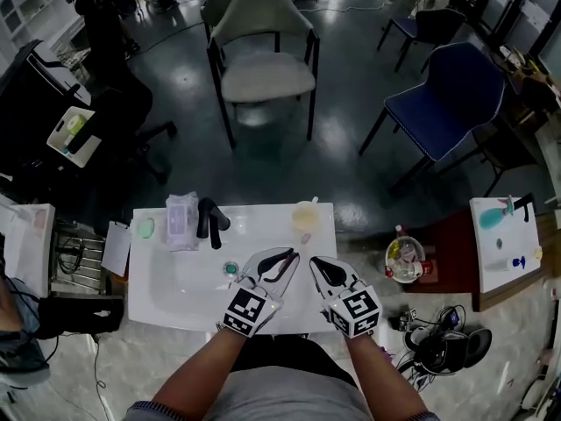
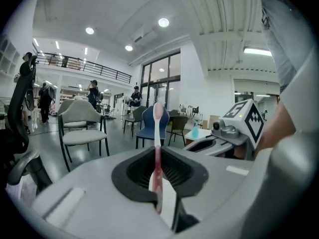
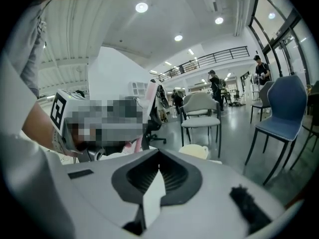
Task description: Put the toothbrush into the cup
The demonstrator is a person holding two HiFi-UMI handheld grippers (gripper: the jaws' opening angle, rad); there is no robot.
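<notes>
A pink and white toothbrush (image 2: 157, 133) stands upright between the jaws of my left gripper (image 2: 158, 151), which is shut on its handle, bristle end up. In the head view the left gripper (image 1: 287, 256) hovers over the white sink basin (image 1: 175, 288) with the toothbrush (image 1: 282, 265) in it. The cream cup (image 1: 305, 217) stands on the sink's back rim, a little beyond both grippers. My right gripper (image 1: 317, 262) is close beside the left one, shut with nothing in it. In the right gripper view the cup (image 3: 195, 152) shows just past the closed jaws of the right gripper (image 3: 158, 158).
A black faucet (image 1: 209, 220), a clear packet (image 1: 181, 220) and a green soap (image 1: 145, 227) sit on the sink's back rim. A beige chair (image 1: 263, 60) and a blue chair (image 1: 447, 103) stand beyond. A bin (image 1: 405, 260) stands to the right on the floor.
</notes>
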